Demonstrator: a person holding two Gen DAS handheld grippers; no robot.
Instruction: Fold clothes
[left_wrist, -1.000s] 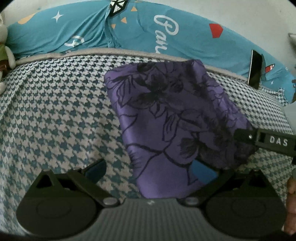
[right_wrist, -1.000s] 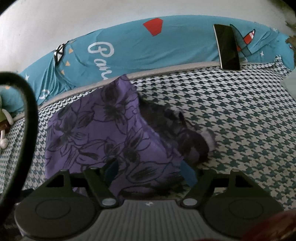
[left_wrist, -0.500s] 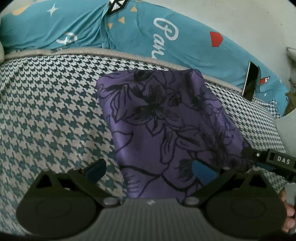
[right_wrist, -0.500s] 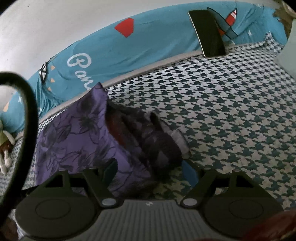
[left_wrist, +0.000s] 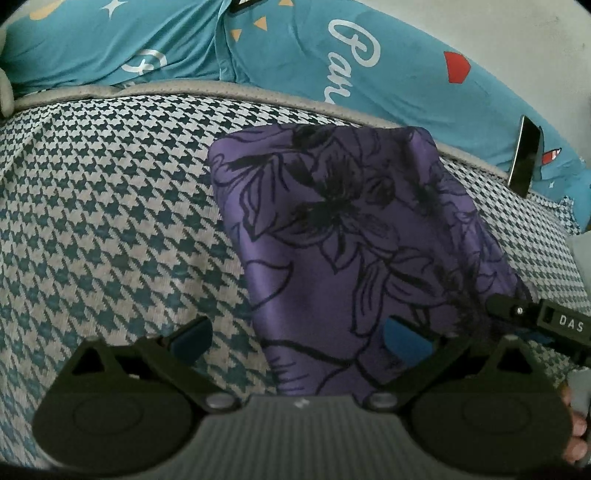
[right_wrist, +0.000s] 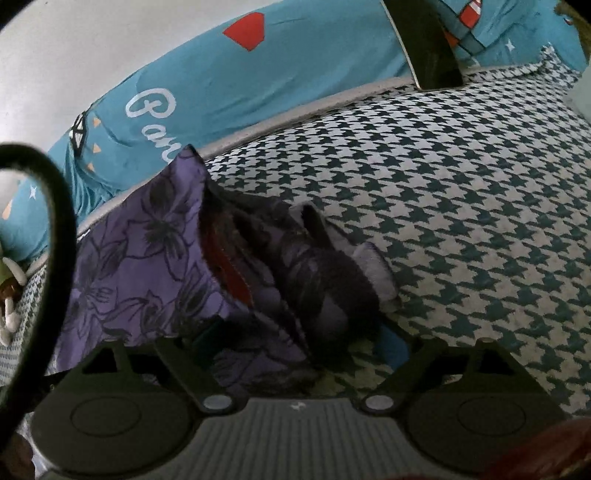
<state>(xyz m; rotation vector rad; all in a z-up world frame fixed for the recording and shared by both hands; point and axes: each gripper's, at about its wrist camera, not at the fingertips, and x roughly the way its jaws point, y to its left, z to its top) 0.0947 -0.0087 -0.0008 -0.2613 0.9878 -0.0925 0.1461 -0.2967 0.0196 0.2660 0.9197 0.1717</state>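
While both claws hover low over the bed (left_wrist: 92, 206), a purple floral garment (left_wrist: 351, 236) lies folded on its houndstooth cover, right of centre and just short of the teal bolster (left_wrist: 295, 48) along the far edge. At left, the left claw (left_wrist: 299, 332) stands spread, one pad over bare cover, the other over the garment's near edge, pinching nothing. Further right, the right claw (right_wrist: 295, 343) is also spread, straddling the garment's near right corner, where dark bunched layers (right_wrist: 317, 266) and a pale cuff spill out from under the smooth top panel. At far right a dark phone (left_wrist: 524, 155) leans on the bolster. Judged risk: closing on the loose bundle alone would drag hidden layers out and spoil the fold; the slick-looking fabric may slide under a shallow pinch.
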